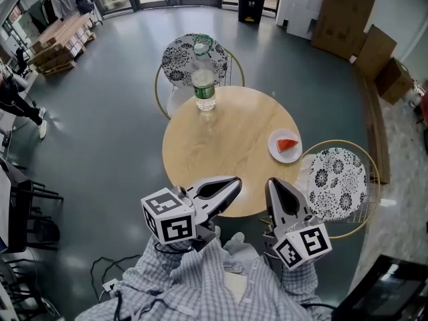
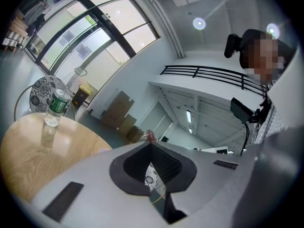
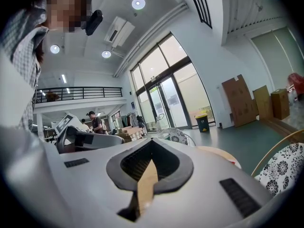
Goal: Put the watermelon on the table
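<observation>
The watermelon [image 1: 287,144] slice lies on a small white plate [image 1: 275,150], and the plate sits on the round wooden tabletop [image 1: 221,146], close to its right-hand edge and just beside the patterned chair [image 1: 338,179]. To my eye the job looks done already.

What worries me is that plate. It is so near the rim that a careless sweep of the right tool [image 1: 273,183] could push it over the edge and onto the chair or the floor. The water bottle [image 1: 204,89] at the far side is tall and would tip if knocked, though it stands well apart from both tools.

The left tool [image 1: 233,182] is clenched, tips together, with nothing between them. The right tool looks the same, tips meeting and empty. Both hang at the near edge of the tabletop, close to the person's chest, touching nothing.
</observation>
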Motion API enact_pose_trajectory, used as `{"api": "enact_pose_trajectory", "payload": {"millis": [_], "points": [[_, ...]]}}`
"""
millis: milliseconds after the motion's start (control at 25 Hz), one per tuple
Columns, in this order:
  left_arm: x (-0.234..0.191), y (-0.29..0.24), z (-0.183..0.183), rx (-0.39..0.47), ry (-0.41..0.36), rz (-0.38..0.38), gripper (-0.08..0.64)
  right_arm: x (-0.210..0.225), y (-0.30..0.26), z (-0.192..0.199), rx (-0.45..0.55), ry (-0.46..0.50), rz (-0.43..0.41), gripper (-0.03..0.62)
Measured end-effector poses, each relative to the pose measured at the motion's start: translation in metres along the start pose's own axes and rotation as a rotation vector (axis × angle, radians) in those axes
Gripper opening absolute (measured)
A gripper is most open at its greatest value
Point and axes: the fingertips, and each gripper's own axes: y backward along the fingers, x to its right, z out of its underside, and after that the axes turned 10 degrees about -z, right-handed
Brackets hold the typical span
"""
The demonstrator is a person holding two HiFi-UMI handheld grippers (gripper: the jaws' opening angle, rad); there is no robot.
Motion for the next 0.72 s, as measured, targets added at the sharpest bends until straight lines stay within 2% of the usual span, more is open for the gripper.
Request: {"api": "enact_pose_trajectory", "payload": {"millis": [720], "points": [[-0.0037, -0.0003, -0.0011, 0.005, 0.006, 0.000, 0.008, -0.0002, -0.0041, 0.0018, -0.006, -0.002, -0.006, 0.008]]}}
